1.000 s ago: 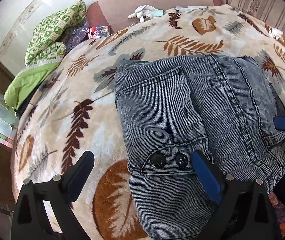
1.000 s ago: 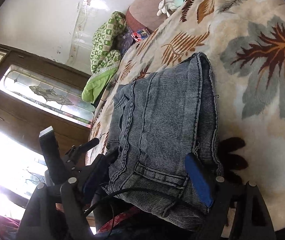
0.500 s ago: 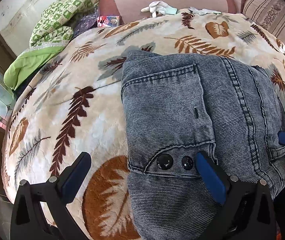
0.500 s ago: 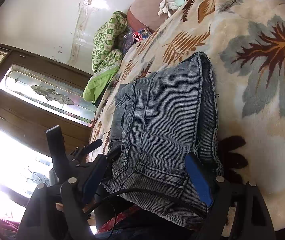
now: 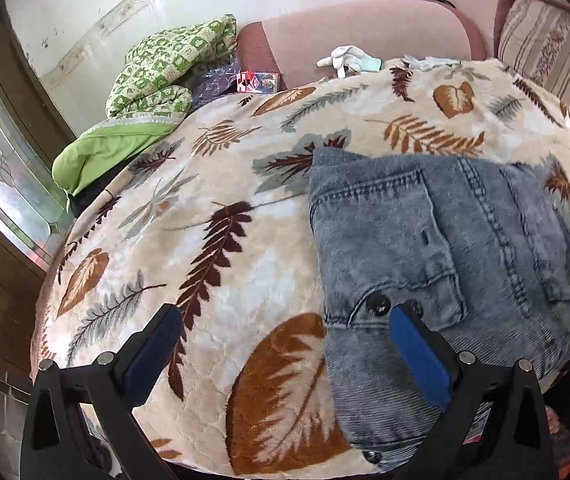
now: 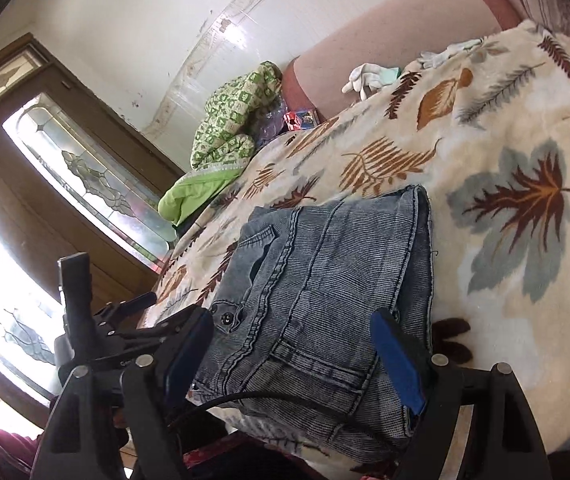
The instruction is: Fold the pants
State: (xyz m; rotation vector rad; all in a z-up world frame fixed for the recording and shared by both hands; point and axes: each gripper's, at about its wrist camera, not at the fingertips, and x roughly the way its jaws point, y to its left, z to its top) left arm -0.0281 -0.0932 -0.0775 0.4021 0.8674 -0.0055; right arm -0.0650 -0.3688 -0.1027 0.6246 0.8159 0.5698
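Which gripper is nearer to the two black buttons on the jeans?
Left. The left gripper has one finger just beside the buttons. The right gripper straddles the jeans farther along, toward their other edge.

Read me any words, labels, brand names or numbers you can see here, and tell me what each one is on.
No text here can be read.
Small red and blue box by the sofa arm: printed, but too small and blurred.
Left gripper's body, seen from the right wrist: a faint white mark, unreadable.
Folded jeans: no label showing.

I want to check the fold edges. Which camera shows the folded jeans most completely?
The right wrist view: the jeans appear nearly whole, stacked layers visible along their right edge. In the left wrist view the jeans run off the frame's right side.
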